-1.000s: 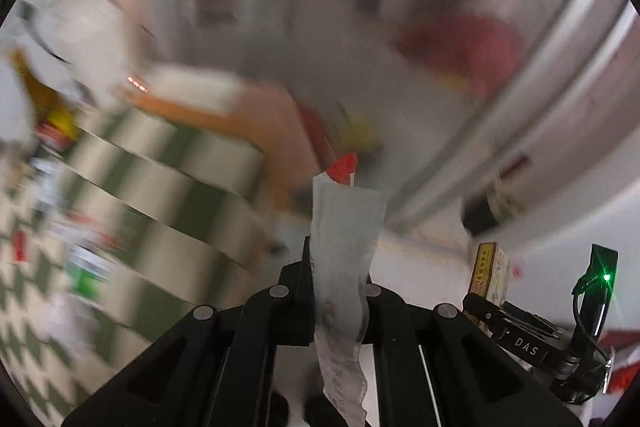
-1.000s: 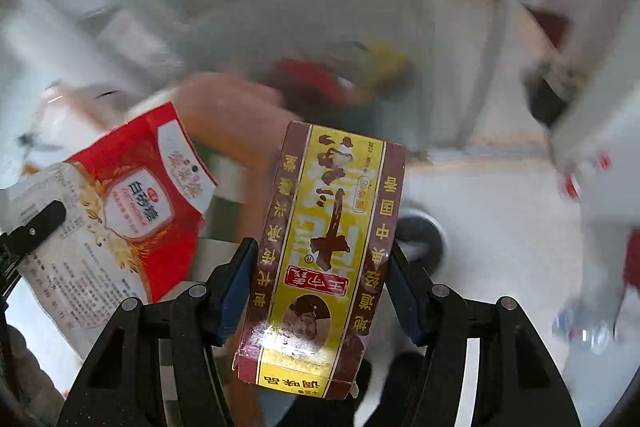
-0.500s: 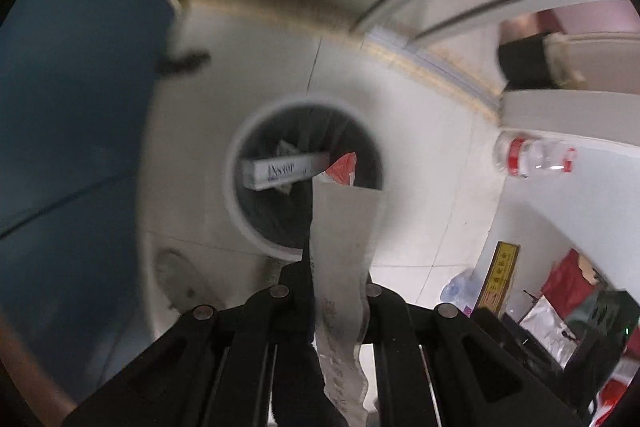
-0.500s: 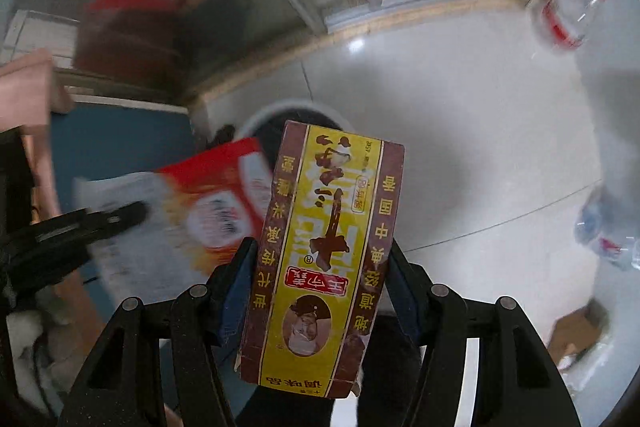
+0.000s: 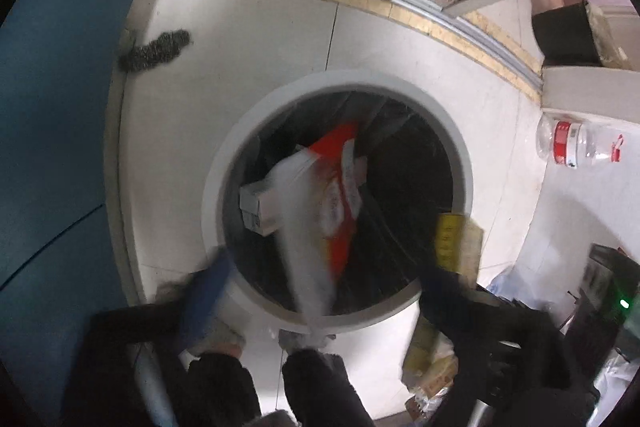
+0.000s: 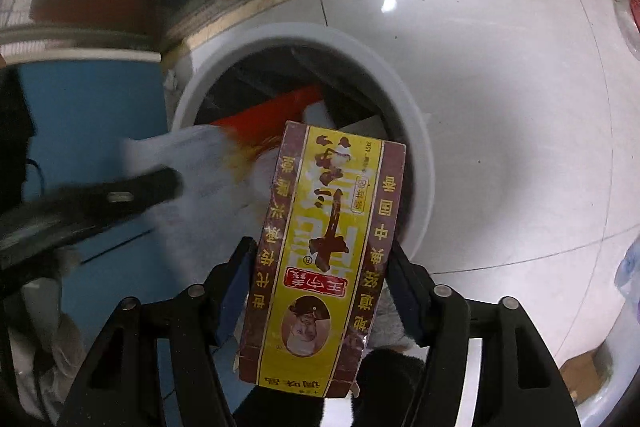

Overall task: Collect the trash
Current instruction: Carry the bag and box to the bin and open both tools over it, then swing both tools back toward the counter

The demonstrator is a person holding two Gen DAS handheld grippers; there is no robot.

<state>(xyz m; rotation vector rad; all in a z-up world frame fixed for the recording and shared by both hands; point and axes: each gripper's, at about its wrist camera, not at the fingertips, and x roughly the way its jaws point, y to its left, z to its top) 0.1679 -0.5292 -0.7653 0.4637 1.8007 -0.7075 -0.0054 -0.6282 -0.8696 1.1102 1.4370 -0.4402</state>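
Gleaming pale floor tiles, blue wall

The yellow-and-maroon seasoning box shows upside-down Chinese print: large 十三香, red label 王守义, 调味品 on its edge, 中国 down one side. Lettering on the red-and-white bag and the bottle's red label is too blurred to read.

We see the left gripper only as dark smears, so we cannot tell how its jaws stand. The red-and-white plastic packet over the round grey bin is motion-blurred, perhaps falling free. The yellow-and-maroon carton hides the bin's near rim.
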